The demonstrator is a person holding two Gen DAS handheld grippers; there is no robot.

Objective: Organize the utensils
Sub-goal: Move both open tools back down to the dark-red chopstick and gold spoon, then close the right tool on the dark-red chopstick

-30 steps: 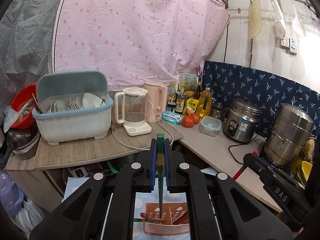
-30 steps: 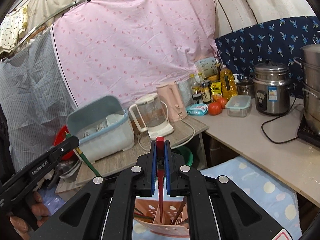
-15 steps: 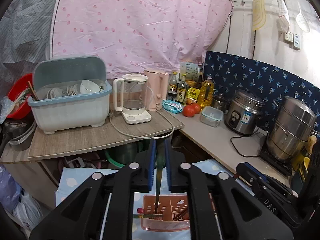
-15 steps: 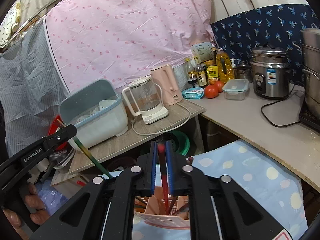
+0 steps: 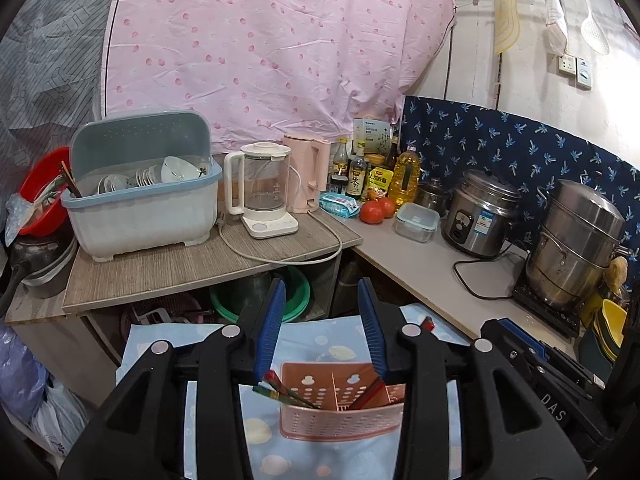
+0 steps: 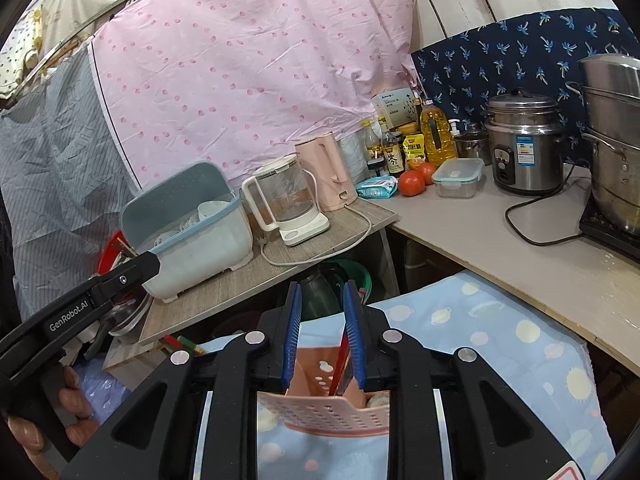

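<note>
Now the drop-off step: both grippers—left [image 5: 322, 332], right [image 6: 320, 334]—have just been spreading, nothing pinched, chopsticks [image 5: 286, 390] resting in the caddy [image 5: 340, 420]. Next, probably lift clear.

dish rack [image 5: 140, 216] | glass kettle [image 5: 264, 196] | tomatoes [image 5: 376, 211] | rice cooker [image 5: 480, 216]

Bottom centre, the utensil holder [image 5: 340, 420] sits on the cloth [image 5: 308, 338] — chopsticks [image 5: 280, 390] in its left compartment; upper left, dish rack [image 5: 140, 208] beside kettle [image 5: 264, 192].
</note>
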